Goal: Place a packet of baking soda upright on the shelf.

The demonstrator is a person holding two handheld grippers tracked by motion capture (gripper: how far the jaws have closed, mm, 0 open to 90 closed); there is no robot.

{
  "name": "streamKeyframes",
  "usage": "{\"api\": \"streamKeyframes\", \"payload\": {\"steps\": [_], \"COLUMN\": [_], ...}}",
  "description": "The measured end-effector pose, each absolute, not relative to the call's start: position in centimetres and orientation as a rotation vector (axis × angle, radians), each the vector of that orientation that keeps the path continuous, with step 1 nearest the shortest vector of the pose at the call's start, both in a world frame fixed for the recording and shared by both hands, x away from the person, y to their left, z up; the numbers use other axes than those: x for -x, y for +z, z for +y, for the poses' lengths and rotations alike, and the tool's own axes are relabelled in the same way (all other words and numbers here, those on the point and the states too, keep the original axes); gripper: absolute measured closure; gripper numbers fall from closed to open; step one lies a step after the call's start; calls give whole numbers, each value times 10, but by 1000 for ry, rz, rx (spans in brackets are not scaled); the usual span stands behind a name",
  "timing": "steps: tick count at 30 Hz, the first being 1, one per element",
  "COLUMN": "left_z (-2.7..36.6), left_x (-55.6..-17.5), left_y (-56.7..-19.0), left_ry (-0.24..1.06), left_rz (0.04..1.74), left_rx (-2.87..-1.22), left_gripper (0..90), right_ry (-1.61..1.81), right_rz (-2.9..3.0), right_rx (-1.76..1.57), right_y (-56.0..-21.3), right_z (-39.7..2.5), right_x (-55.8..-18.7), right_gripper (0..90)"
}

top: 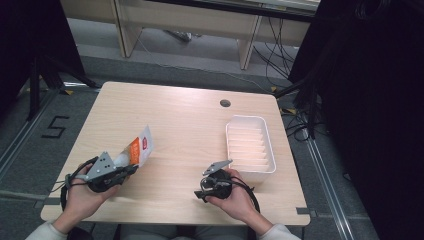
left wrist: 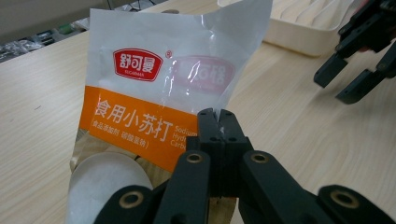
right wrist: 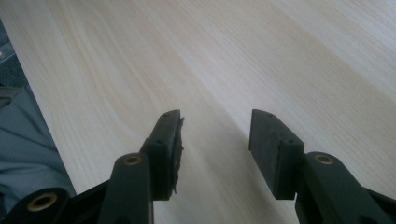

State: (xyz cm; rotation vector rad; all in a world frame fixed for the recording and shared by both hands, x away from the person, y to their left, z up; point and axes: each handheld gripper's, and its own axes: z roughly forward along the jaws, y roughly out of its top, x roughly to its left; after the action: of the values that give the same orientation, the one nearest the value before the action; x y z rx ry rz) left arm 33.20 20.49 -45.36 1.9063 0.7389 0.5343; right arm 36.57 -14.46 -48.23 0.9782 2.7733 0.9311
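Left hand-held gripper (left wrist: 218,122): my jaws are pinched tight on the lower edge of the baking soda pouch (left wrist: 159,93), holding it up off the counter (top: 185,125) at the near left.
Right hand-held gripper (right wrist: 215,140): jaws stand apart with nothing between them, hovering low over bare wood at the near right, just beside the white tray (top: 250,145).
Pouch, place: tilted up and away from my left hand (top: 85,192), its top leaning toward the middle of the counter.
Pouch, handling: I judge it light, thin and floppy; the glossy film looks slippery, and the white powder sits in one lump low down, so it will sag.
Where to hold: a flat sealed edge, clear of the powder, grips best.
Tray: ribbed inside, empty, right of centre.
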Motion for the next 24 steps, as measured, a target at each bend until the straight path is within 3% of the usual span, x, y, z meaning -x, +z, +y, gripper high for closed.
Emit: {"api": "streamKeyframes", "payload": {"steps": [17,24], "left_z": [194,191], "left_x": [-323,-317], "left_y": [-434,-428], "left_ry": [559,529], "left_rz": [672,632], "left_rx": [-1839,-1837], "left_gripper": [900,900], "right_ry": [994,1031], "right_rz": [2765,2779], "right_rx": [-928,-689], "right_y": [-472,-449], "right_z": [-146,-140], "right_x": [-368,-375], "right_gripper": [526,420]}}
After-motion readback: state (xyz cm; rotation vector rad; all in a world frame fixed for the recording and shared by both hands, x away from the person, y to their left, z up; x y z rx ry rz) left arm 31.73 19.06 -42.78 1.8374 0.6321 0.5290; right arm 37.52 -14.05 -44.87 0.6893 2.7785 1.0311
